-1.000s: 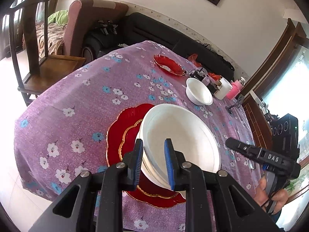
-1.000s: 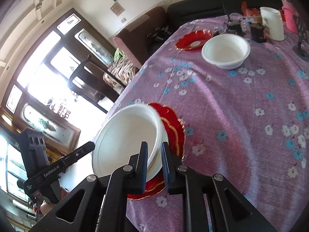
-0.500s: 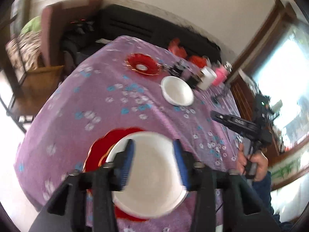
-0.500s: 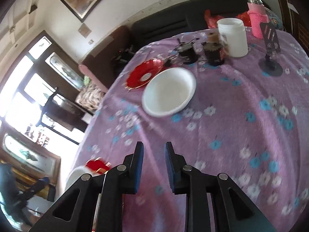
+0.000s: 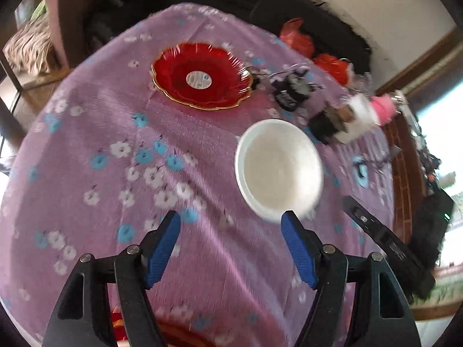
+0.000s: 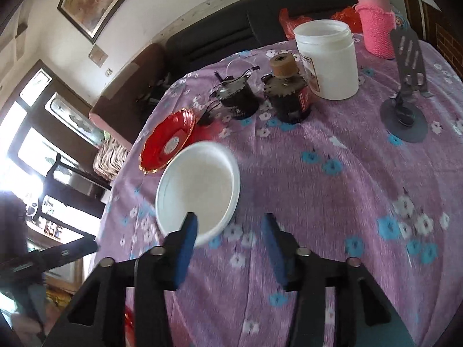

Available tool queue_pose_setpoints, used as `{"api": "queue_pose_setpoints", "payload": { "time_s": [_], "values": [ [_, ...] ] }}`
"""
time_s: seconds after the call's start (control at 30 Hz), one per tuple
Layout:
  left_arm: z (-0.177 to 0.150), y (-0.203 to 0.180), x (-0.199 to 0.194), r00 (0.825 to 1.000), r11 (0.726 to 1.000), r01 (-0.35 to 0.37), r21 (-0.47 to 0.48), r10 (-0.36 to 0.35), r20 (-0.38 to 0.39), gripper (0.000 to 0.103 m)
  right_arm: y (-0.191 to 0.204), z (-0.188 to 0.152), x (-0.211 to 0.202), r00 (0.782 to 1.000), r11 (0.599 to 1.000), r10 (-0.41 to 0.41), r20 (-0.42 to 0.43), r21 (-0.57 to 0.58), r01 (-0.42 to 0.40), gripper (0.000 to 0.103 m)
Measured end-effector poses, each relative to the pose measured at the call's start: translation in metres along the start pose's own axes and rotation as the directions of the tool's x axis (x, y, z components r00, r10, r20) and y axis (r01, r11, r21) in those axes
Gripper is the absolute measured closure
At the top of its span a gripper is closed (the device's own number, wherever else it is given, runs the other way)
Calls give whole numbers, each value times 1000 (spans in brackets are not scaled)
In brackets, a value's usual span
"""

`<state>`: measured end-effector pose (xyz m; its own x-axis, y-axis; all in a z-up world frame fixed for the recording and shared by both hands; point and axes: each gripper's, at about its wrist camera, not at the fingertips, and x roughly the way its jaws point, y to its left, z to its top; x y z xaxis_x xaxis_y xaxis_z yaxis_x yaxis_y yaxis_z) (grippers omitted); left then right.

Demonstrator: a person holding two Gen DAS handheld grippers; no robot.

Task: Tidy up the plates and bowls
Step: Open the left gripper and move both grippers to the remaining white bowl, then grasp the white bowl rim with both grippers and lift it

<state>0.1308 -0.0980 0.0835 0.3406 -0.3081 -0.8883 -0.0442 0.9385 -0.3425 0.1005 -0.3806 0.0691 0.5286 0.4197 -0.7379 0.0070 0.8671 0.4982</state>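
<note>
A white bowl (image 5: 278, 168) sits on the purple flowered tablecloth (image 5: 115, 173), also in the right wrist view (image 6: 199, 193). A red plate with a gold rim (image 5: 201, 76) lies beyond it, and shows in the right wrist view (image 6: 167, 143). My left gripper (image 5: 231, 243) is open and empty, its right finger at the bowl's near rim. My right gripper (image 6: 230, 245) is open and empty, its left finger over the bowl's near rim. A red plate edge (image 5: 179, 334) shows at the bottom, behind my left gripper.
Behind the bowl stand two dark motor-like parts (image 6: 237, 98), a white jar (image 6: 327, 57), a pink knitted bottle cover (image 6: 376, 29) and a phone stand (image 6: 405, 110). A dark sofa (image 6: 231, 37) and a wooden chair (image 5: 17, 95) flank the table.
Both grippers have left the white bowl stacked on the near red plate, opened wide and moved forward across the table to the second white bowl.
</note>
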Motion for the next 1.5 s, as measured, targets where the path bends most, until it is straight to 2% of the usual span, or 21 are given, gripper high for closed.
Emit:
{"api": "queue_pose_setpoints", "payload": {
  "time_s": [0.1, 0.17, 0.23, 0.3, 0.33, 0.37, 0.4, 0.43, 0.53, 0.7, 0.93, 1.23, 1.33, 1.5],
  "values": [
    [17, -3, 28, 999, 1000, -25, -18, 25, -27, 35, -2, 12, 20, 1000, 1000, 11, -29, -13, -12, 51],
    [23, -2, 43, 999, 999, -28, -33, 27, -40, 40, -2, 16, 31, 999, 1000, 18, -43, -20, -19, 53],
    [29, -1, 61, 997, 998, -35, -42, 32, -67, 53, 0, 17, 44, 997, 999, 25, -71, -32, -28, 64],
    [31, 0, 76, 995, 999, -17, -50, 12, -102, 69, 0, 15, 55, 996, 999, 7, -88, -35, -10, 87],
    [31, -1, 81, 993, 999, -3, -48, -3, -121, 77, 0, 13, 59, 995, 999, 28, -97, -34, -32, 89],
    [30, -3, 82, 992, 999, 1, -42, -7, -129, 81, 0, 12, 59, 995, 999, 36, -97, -34, -39, 92],
    [28, -8, 81, 992, 1000, -2, -24, -1, -124, 88, 1, 11, 58, 995, 999, 34, -91, -35, -38, 93],
    [26, -14, 78, 993, 1000, -16, 6, 16, -114, 91, 1, 9, 55, 995, 998, 45, -92, -35, -49, 93],
    [19, -25, 66, 996, 999, -22, 49, 26, -90, 90, 3, 4, 40, 997, 998, 47, -66, -38, -50, 93],
    [-2, -39, 27, 999, 992, -26, 120, 29, -21, 90, 8, -7, 4, 993, 993, 107, -49, -37, -109, 93],
    [-55, -35, -45, 998, 984, -6, 178, -6, 68, 90, 42, -41, -60, 981, 976, 195, -6, -93, -195, 93],
    [-136, 14, -123, 984, 981, 9, 195, -43, 173, 89, 94, -108, -102, 949, 935, 313, -26, -167, -313, 93],
    [-165, 37, -137, 976, 984, 1, 180, -41, 216, 89, 110, -134, -103, 940, 920, 338, -53, -191, -342, 93],
    [-202, 76, -140, 969, 993, 5, 114, -33, 245, 89, 129, -169, -88, 926, 903, 367, -87, -207, -377, 93]
  ]
}}
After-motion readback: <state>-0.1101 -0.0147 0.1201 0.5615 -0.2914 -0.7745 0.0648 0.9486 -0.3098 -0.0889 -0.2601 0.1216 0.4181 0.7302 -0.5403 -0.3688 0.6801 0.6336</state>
